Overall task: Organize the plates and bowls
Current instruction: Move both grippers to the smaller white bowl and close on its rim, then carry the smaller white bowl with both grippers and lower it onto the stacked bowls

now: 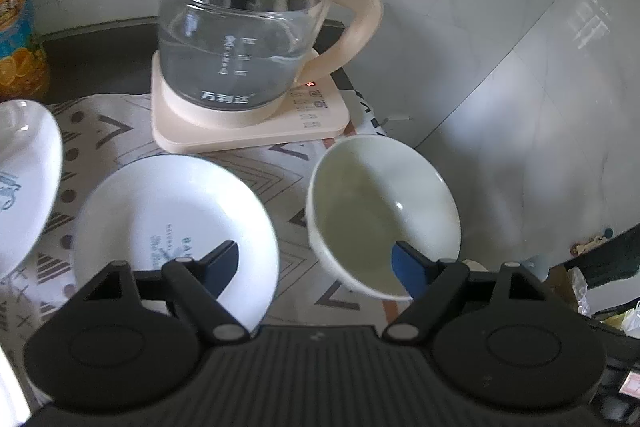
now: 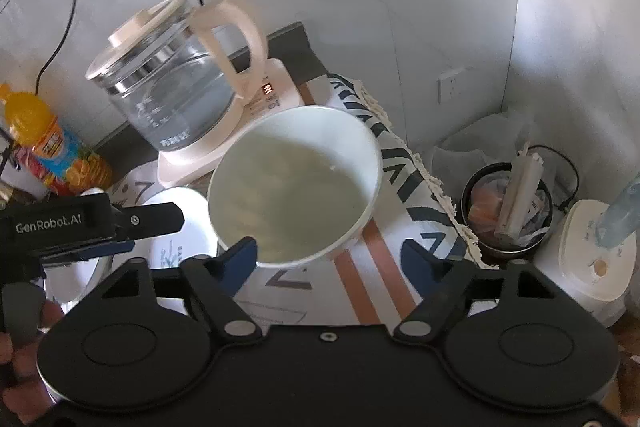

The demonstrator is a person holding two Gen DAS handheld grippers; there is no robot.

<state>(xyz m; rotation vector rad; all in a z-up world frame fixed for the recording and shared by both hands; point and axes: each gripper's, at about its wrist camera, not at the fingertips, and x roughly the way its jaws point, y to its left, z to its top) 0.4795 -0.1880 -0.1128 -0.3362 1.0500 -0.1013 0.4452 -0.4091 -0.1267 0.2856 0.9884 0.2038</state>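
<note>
A pale green bowl (image 1: 384, 203) stands near the table's right edge; it fills the middle of the right wrist view (image 2: 292, 183). A white printed plate (image 1: 172, 227) lies left of it and shows partly in the right wrist view (image 2: 180, 227). Another white plate (image 1: 24, 179) is tilted at the far left. My left gripper (image 1: 314, 269) is open, one finger over the plate, the other at the bowl's near rim. My right gripper (image 2: 328, 255) is open and empty, its left finger at the bowl's near rim. The left gripper (image 2: 120, 227) shows from the side there.
A glass kettle (image 1: 240, 39) on a cream base (image 1: 248, 123) stands behind the dishes on a patterned cloth (image 1: 280, 171). An orange drink bottle (image 2: 44, 143) is at the back left. Off the table's right edge are a bin (image 2: 508, 211) and a white appliance (image 2: 592, 259).
</note>
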